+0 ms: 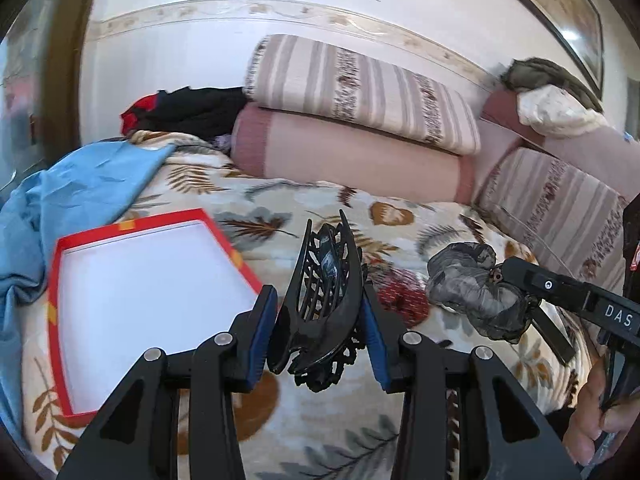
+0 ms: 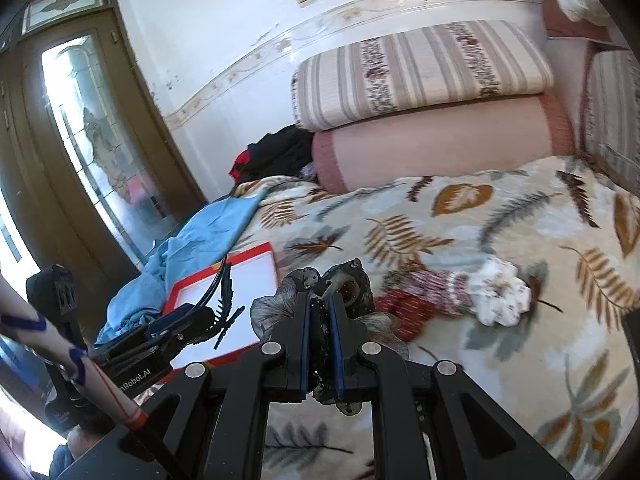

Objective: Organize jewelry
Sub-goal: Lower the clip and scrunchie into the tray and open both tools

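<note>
Hair claw in left tongs, beside red-rimmed tray.

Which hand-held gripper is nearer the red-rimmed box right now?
Left. The left hand-held gripper, shut on the black hair claw, hangs just beside the red-rimmed box. The right hand-held gripper, clamping the grey scrunchie, is farther off.

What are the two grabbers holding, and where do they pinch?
Left gripper pinches the black hair claw across its sides. Right gripper pinches the grey scrunchie on its bunched fabric.
</note>
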A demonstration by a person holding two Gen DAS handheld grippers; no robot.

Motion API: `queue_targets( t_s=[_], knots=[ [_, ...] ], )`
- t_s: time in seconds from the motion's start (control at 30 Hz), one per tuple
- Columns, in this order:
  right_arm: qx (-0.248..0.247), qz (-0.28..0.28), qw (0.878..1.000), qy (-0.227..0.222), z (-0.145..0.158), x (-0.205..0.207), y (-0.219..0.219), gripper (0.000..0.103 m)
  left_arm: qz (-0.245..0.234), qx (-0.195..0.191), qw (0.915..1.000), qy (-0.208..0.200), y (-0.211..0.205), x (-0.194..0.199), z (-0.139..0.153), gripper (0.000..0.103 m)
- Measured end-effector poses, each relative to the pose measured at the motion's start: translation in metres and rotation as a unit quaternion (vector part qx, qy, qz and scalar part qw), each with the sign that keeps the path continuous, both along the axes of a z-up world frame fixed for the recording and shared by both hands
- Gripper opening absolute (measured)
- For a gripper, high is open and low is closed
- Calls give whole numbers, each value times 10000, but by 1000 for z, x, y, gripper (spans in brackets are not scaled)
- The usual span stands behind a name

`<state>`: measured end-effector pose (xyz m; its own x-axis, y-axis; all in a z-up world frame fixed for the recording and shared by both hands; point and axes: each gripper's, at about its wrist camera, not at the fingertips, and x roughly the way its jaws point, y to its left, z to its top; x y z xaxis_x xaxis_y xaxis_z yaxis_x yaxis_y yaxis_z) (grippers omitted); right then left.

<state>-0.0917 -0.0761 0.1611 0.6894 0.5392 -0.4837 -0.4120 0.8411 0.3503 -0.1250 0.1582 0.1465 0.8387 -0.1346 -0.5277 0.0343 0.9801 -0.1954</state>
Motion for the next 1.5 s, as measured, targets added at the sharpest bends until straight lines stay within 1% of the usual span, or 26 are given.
queue_targets(
  t_s=[0.27,0.33,0.5,0.63,0.73,0.83,1.0,1.1,1.37,1.43,1.5],
  knots=[
    [-100,482,9988,10,12,23,58,10,622,-170,9979,-21,59,-1,5,41],
    [-141,584,9982,-1,15,29,74,10,837,-200,9963,-8,79,-1,6,41],
    [-193,812,9965,55,18,50,112,10,1182,-328,9924,75,123,4,4,41],
    [-183,985,9947,214,14,72,147,10,1420,-371,9890,178,154,14,1,41],
    [-267,1112,9931,275,10,87,175,10,1588,-376,9861,324,178,27,-7,41],
    [-367,1227,9912,329,2,104,206,10,1691,-511,9829,520,199,42,-18,41],
    [-538,1267,9892,502,-18,136,247,10,1822,-537,9777,894,216,72,-39,41],
    [-755,1266,9876,543,-33,154,269,10,1864,-593,9750,1053,223,85,-51,41],
    [-843,1183,9863,781,-65,188,295,10,1998,-729,9690,1254,236,105,-71,41],
    [-896,1178,9857,811,-72,192,301,10,1970,-881,9680,1282,239,108,-74,41],
    [-944,1194,9852,793,-76,193,305,10,1979,-940,9673,1274,241,108,-74,41]
  ],
)
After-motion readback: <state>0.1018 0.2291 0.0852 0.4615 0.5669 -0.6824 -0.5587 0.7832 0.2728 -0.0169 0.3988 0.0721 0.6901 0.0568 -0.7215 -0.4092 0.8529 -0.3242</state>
